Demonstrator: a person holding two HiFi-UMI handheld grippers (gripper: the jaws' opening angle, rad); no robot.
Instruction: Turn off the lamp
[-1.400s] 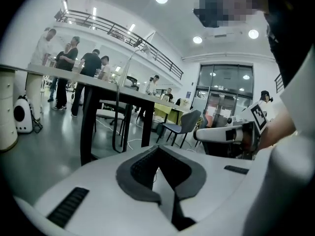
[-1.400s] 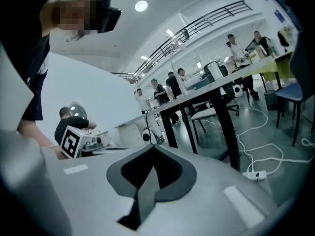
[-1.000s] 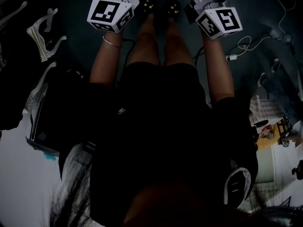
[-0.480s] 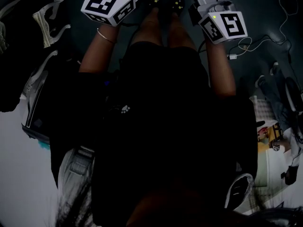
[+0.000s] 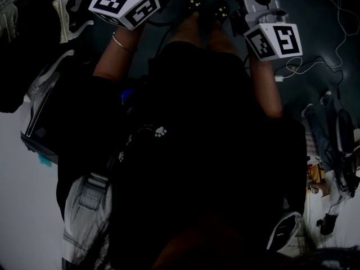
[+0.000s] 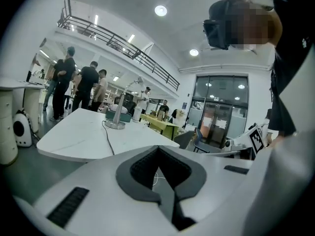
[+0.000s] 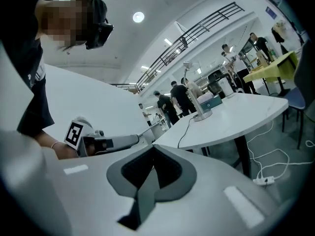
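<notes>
- Slim silver desk lamp point(image 6: 115, 124) stands on white bench point(image 6: 78, 137), well ahead-left of left gripper point(image 6: 158, 151).
- Ahead-right of right gripper point(image 7: 153, 150) (both pinched together, empty).

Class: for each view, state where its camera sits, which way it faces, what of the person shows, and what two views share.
Left gripper view: on the left gripper, looking along its shut jaws at a white table bearing the lamp; the person's torso at right.
Right gripper view: on the right gripper, jaws shut, facing that table; torso and left wrist at left.
Head view: on the head, looking steeply down at dark clothes, forearms and shoes.
Shared: both gripper views show the table and lamp.
</notes>
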